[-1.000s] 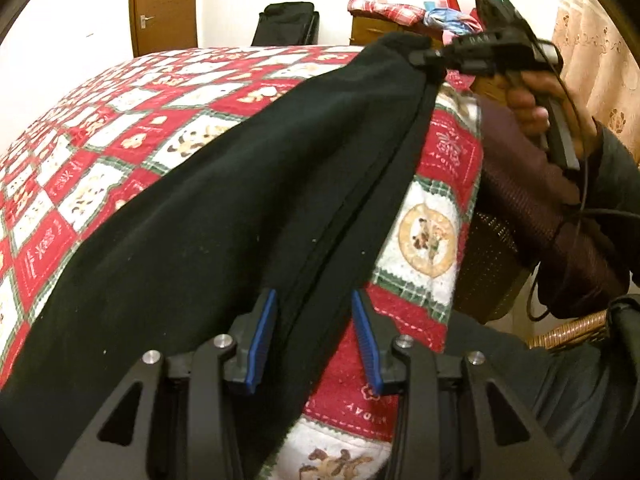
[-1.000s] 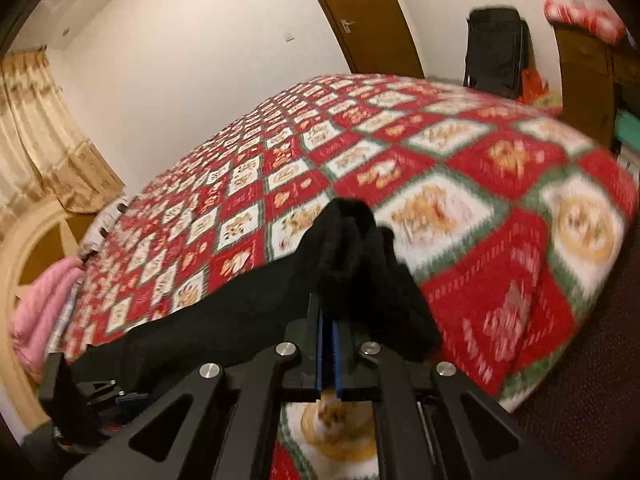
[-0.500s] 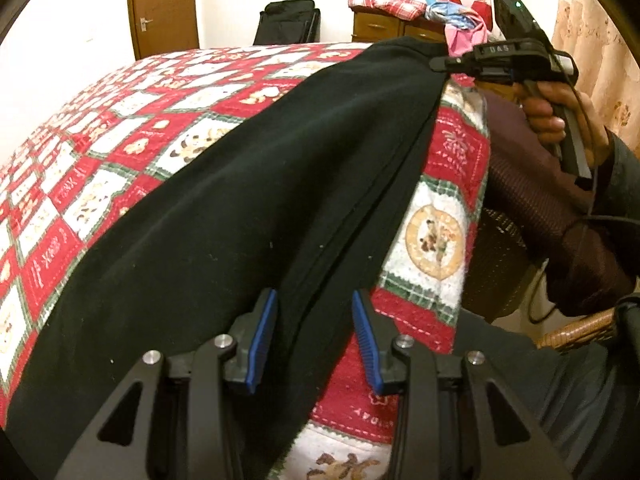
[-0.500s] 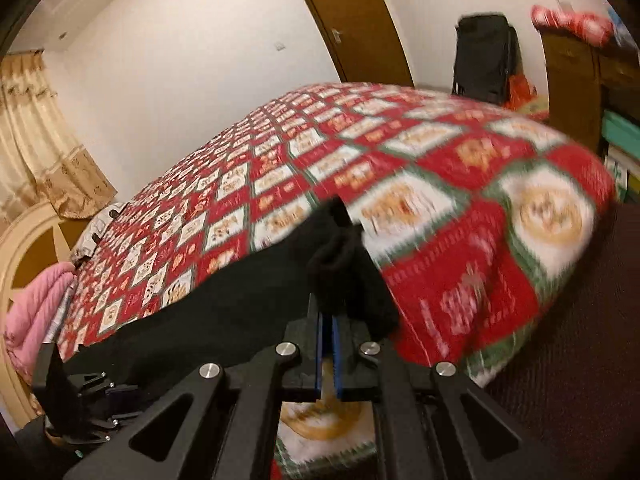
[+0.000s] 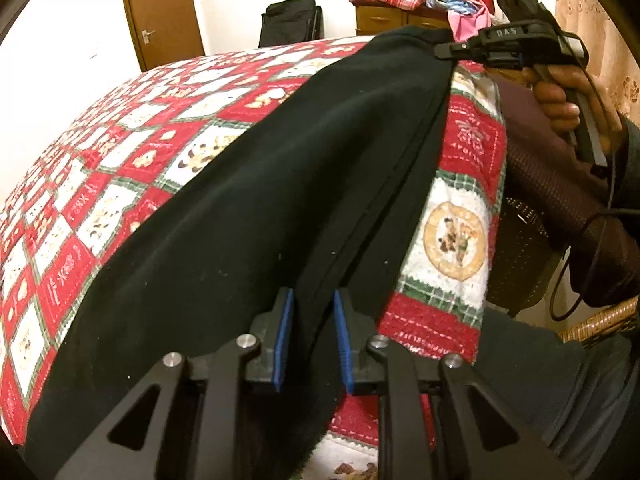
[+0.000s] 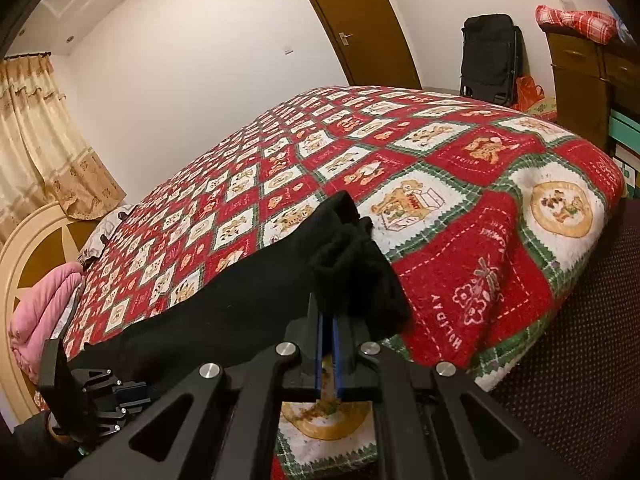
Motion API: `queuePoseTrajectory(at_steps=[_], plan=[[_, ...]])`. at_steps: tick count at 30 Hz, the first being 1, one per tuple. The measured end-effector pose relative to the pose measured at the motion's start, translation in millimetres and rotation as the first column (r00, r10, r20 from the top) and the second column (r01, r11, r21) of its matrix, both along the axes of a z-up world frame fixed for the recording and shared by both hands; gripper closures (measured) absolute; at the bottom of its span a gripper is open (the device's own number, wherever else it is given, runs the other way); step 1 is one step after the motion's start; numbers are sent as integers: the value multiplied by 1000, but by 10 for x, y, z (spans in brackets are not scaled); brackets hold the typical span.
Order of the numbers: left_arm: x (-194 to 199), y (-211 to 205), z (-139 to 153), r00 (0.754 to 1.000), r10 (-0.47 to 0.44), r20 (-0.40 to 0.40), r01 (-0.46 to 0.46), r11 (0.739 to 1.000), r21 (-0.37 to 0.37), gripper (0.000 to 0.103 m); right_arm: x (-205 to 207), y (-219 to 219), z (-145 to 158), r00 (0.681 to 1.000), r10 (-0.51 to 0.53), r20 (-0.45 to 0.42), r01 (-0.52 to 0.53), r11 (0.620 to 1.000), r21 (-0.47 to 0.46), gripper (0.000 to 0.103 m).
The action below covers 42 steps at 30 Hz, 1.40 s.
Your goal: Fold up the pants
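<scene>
Pants [image 5: 248, 208] stretched along quilt [image 5: 120, 184] edge. Your left gripper [image 5: 311, 334] parted astride seam; right gripper [image 6: 328, 322] clamps bunched end, visible only right view.

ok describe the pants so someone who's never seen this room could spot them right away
Find the bed with the red, white and green holiday quilt. Along its near edge stretches one long, plain black garment, the pants, with the right gripper pinching one bunched end. It is the only unpatterned dark cloth on the quilt.
</scene>
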<state>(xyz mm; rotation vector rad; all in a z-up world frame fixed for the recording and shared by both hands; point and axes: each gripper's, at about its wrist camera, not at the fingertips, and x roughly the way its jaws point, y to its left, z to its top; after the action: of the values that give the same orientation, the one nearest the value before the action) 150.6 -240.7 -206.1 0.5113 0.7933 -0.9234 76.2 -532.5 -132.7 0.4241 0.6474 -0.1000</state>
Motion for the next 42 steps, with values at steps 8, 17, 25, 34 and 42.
queuePoseTrajectory(at_steps=[8, 17, 25, 34, 42], plan=[[-45, 109, 224, 999, -37, -23, 36, 998, -58, 99, -115, 21, 219, 998, 7, 70, -7, 1000, -6, 99], [-76, 142, -5, 993, -51, -104, 44, 997, -71, 99, -195, -95, -55, 1000, -3, 11, 3, 1000, 22, 99], [-101, 216, 132, 989, -74, -131, 60, 992, -111, 98, -227, -125, 42, 1000, 10, -11, -10, 1000, -2, 85], [36, 432, 391, 989, -72, -126, 50, 984, -171, 98, 62, -355, 459, 1000, -27, 6, 27, 997, -66, 35], [403, -98, 356, 982, -64, -177, 24, 975, -221, 95, 1006, -282, 284, 969, 108, -222, -119, 992, -35, 83]])
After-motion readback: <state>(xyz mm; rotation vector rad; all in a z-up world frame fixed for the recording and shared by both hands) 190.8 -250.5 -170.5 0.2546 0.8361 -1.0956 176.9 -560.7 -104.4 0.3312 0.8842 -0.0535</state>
